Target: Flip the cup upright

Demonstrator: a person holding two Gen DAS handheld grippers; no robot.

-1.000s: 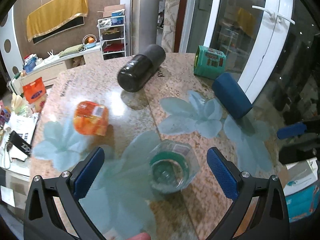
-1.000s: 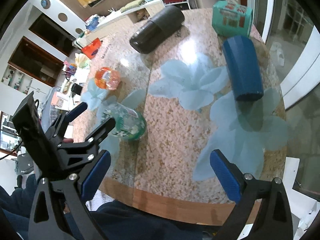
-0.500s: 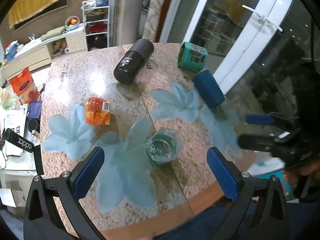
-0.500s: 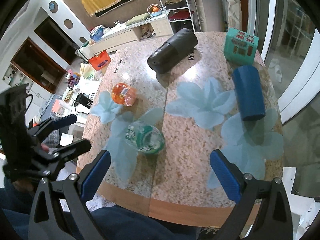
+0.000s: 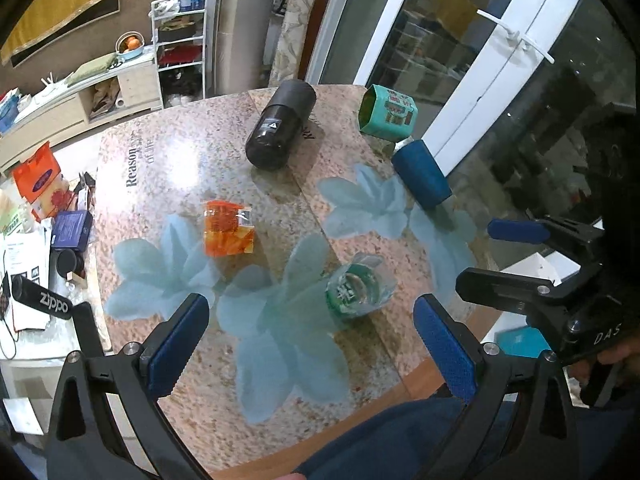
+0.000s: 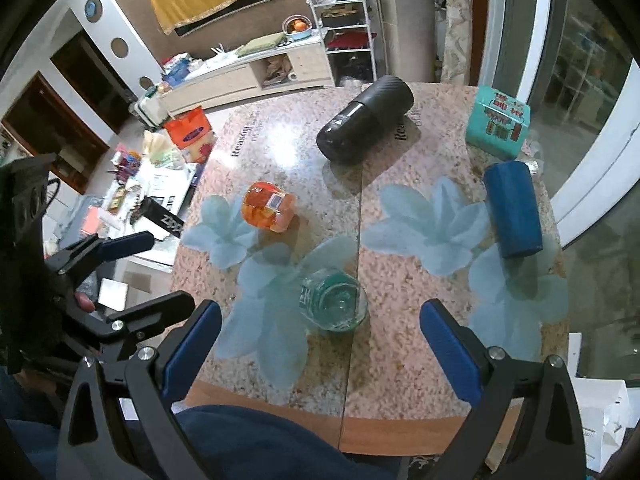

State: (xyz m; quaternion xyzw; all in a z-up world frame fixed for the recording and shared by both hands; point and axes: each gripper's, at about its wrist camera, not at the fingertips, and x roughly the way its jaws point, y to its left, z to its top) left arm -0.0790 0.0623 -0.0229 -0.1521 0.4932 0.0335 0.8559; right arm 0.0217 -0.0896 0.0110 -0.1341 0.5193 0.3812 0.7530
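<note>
The table (image 6: 400,360) is a round stone-patterned top with pale blue flowers, and several containers lie on their sides across it: a black bottle (image 6: 364,122), a blue cup (image 6: 514,208), a teal box (image 6: 500,128) and an orange jar (image 6: 270,206). The clear cup (image 6: 334,304) with a green band stands near the table's near edge, its mouth facing up into both cameras, so it looks already upright and the flip appears done.

In the right wrist view the cup sits ahead of the right gripper (image 6: 320,344), a little left of the midline between the fingers and well apart from both pads. In the left wrist view it sits ahead of the left gripper (image 5: 312,344) and toward its right finger (image 5: 444,350), also untouched. Its long axis runs vertical.

Both grippers are spread wide and hold nothing. Neither looks clearly nearer; both hover off the table's near edge, above the person's lap.
</note>
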